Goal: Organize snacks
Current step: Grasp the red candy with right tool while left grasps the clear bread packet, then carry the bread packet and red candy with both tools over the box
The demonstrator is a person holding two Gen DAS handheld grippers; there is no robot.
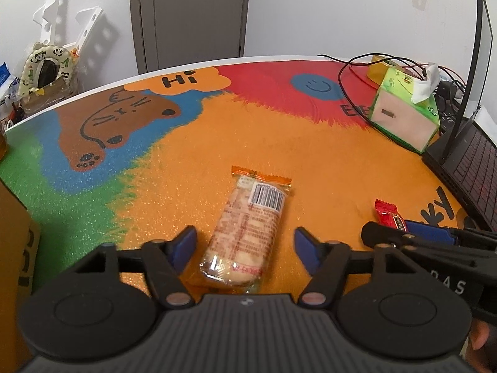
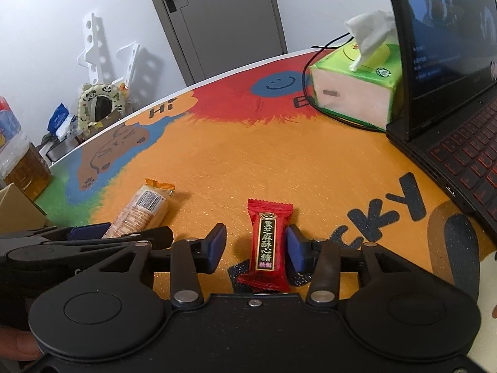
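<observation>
An orange-wrapped biscuit pack (image 1: 248,227) lies on the colourful mat (image 1: 192,155); it also shows in the right wrist view (image 2: 139,214). My left gripper (image 1: 245,245) is open, its blue pads either side of the pack's near half, not touching. A red candy (image 2: 268,245) lies on the mat between the pads of my right gripper (image 2: 256,245), which is open; the right pad is close to the wrapper. The candy also shows in the left wrist view (image 1: 389,216).
A green tissue box (image 1: 403,108) and black cables stand at the back right. An open laptop (image 2: 450,93) lies along the right edge. A cardboard box (image 1: 15,233) and a bottle (image 2: 18,158) stand at the left.
</observation>
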